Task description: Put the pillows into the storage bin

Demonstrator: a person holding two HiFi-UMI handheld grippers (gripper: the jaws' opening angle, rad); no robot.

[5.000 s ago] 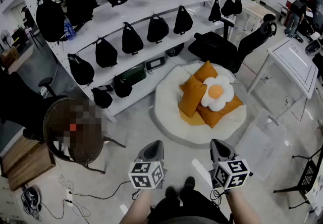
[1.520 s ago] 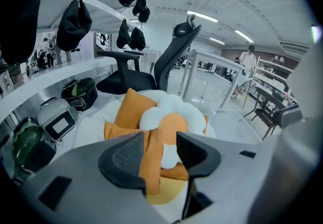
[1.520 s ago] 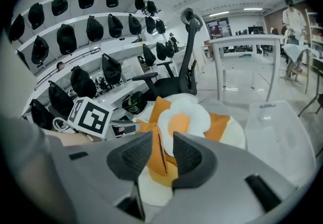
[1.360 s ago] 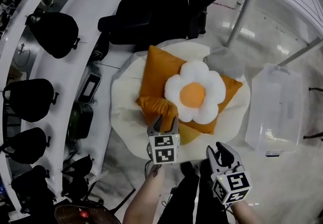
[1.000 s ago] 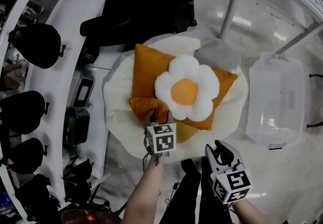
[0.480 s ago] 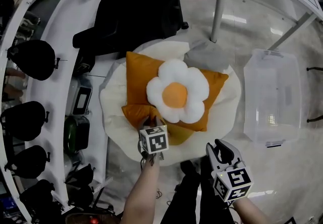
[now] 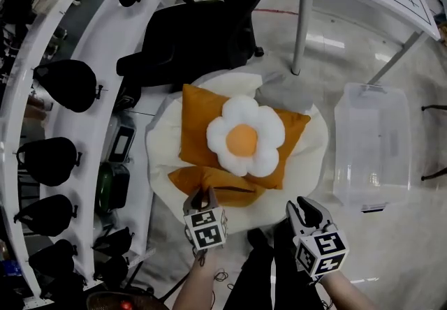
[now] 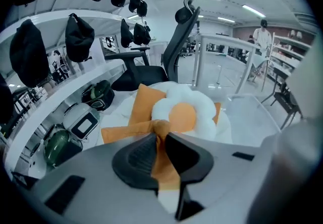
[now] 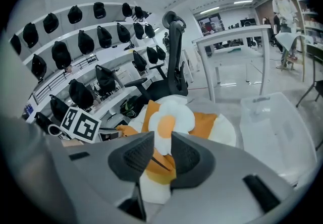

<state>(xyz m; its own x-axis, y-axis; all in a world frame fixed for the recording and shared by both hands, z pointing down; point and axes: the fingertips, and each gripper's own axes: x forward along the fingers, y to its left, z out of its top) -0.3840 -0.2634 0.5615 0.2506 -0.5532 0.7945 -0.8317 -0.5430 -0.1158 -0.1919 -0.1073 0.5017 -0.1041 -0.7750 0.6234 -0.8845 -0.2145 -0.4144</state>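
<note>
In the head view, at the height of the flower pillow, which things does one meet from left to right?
Black bag → flower pillow → clear storage bin.

Orange pillows (image 7: 199, 120) partly under flower pillow (image 7: 244, 137), chair (image 7: 195, 36) top cropped

Flower pillow (image 7: 242, 137) (white petals, orange centre) lies flat on the large orange pillow (image 7: 199, 109), both on a round white cushion (image 7: 162, 155). The front orange pillow (image 7: 237, 190) lies nearer, its fabric pinched by the left tongs (image 7: 203, 195), whose jaws have just been closing. The clear bin (image 7: 370, 144) stands upright on the floor to the right, apart from the cushion.
</note>
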